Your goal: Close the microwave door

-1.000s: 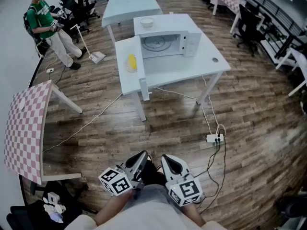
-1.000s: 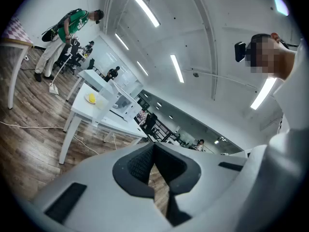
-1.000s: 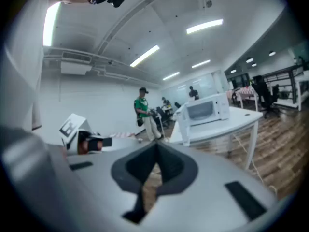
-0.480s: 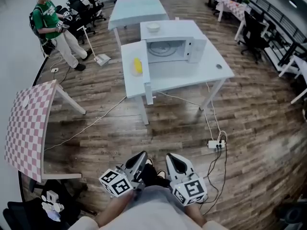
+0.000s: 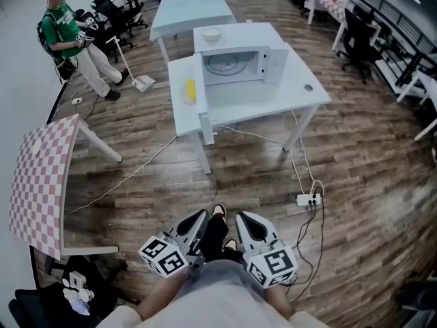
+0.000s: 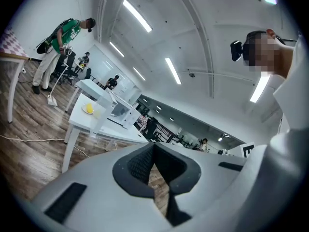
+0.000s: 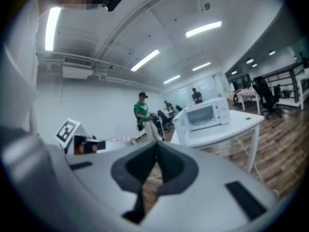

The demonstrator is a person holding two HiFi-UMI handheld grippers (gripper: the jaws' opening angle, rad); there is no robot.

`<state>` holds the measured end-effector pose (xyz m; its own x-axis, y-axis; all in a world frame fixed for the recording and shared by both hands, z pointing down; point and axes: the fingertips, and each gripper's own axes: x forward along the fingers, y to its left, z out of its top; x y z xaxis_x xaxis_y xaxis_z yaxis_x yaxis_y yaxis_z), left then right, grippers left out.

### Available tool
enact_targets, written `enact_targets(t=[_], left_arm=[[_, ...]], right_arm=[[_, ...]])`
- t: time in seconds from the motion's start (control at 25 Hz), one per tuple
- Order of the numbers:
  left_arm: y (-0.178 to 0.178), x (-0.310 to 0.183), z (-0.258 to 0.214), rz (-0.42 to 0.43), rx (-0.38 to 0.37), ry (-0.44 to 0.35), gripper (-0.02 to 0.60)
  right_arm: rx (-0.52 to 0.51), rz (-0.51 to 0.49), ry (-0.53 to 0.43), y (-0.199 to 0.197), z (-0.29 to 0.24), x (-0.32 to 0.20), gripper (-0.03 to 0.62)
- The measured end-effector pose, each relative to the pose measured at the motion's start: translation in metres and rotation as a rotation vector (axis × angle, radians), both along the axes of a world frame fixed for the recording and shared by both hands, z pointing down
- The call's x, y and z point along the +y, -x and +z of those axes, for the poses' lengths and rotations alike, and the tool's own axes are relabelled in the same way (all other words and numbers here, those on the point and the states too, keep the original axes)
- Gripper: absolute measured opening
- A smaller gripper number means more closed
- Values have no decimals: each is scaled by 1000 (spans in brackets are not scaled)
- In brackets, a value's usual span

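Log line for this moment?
door open | left claw shut, empty | right claw shut, empty | both far from microwave

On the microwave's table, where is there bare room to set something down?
Free: the white table in front of the open white microwave, between its swung-out door and the table's right edge, bare but for a small dark round spot. Crowded: left of the door lies a yellow item; a white bowl sits on the microwave's top.
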<state>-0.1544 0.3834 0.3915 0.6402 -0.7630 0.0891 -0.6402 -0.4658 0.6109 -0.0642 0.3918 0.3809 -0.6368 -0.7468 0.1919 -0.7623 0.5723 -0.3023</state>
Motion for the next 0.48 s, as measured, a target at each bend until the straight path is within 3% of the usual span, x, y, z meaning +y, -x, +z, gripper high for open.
enact_targets(t=[0.28,0.48], left_arm=[[-1,-11,-1,13,-26,-21,14],[-5,-26,4,10,-4,-23,14]], right_arm=[[-14,-13,-11,7,-4,-5,23],[-12,-5,-17,1,-2,-16,23]])
